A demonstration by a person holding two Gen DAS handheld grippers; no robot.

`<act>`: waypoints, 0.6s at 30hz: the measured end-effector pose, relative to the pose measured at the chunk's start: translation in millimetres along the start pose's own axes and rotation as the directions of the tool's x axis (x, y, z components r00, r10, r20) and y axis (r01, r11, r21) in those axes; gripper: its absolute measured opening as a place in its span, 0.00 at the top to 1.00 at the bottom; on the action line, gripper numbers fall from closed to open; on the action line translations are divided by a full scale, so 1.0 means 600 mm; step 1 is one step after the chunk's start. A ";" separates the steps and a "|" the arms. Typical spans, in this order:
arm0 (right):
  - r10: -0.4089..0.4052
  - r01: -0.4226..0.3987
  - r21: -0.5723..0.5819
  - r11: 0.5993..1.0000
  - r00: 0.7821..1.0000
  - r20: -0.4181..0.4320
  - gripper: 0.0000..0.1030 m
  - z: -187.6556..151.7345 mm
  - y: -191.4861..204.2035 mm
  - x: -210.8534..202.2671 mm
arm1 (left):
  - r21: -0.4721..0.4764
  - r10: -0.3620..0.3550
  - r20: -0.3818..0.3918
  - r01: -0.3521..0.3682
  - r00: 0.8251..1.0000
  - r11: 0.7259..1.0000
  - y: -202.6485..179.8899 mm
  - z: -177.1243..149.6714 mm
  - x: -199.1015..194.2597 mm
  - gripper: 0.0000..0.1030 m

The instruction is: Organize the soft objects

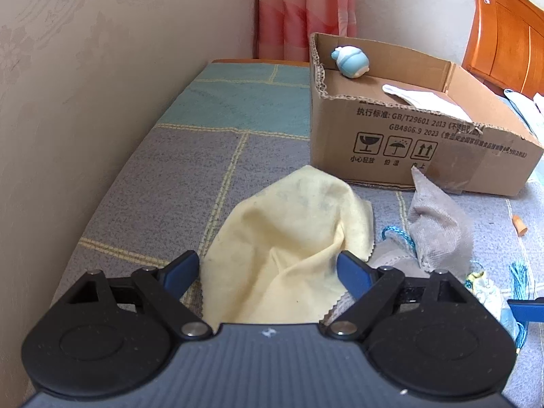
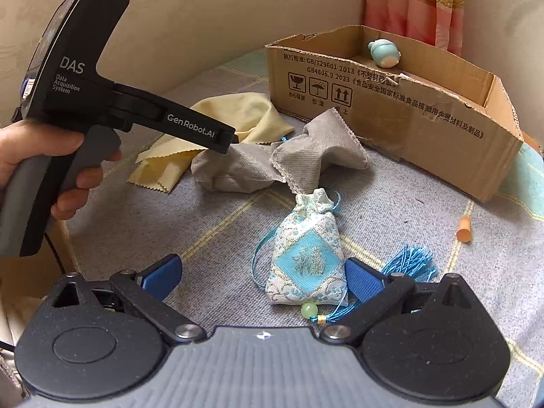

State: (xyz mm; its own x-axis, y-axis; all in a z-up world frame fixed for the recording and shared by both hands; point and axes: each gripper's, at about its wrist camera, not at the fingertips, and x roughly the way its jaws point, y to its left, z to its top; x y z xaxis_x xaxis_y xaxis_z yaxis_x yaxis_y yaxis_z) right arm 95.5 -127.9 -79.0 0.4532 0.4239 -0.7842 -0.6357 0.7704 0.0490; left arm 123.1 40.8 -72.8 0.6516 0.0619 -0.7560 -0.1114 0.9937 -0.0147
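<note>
While the yellow cloth (image 1: 289,238) bunches, left gripper (image 1: 268,272) hides its near edge.

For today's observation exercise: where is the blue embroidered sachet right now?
In the right wrist view, the sachet lies on the grey bedcover between the open right gripper's fingers, just in front of the grey cloth pouch.

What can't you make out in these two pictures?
- Box floor: both views, its front wall hides it.
- White cloth in the box: left view shows only its top; right view none.
- Yellow cloth near edge: left view, left gripper body covers it.
- Sachet tassel: right view, right gripper finger overlaps.
</note>
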 end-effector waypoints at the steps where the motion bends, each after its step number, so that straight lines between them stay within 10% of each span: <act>1: -0.016 0.016 -0.005 1.000 1.000 0.003 0.05 0.002 0.001 0.002 | 0.005 -0.015 0.000 0.015 1.000 1.000 0.000 0.004 0.004 0.22; 7: -0.051 0.051 -0.014 0.999 0.999 0.016 0.14 0.010 0.003 0.003 | 0.039 -0.098 0.025 0.097 0.995 0.995 0.005 0.013 0.002 0.75; 18: -0.149 0.149 0.004 0.989 0.988 0.027 0.58 0.012 -0.006 -0.002 | 0.091 -0.164 0.048 0.159 0.985 0.983 0.020 0.032 -0.024 0.88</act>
State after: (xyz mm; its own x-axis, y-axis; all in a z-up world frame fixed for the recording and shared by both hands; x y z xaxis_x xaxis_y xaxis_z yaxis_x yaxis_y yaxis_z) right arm 101.7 -128.1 -73.9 0.5596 0.3167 -0.7658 -0.5583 0.8271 -0.0659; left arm 126.7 53.4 -49.8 0.6963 -0.0975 -0.7111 0.0623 0.9952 -0.0754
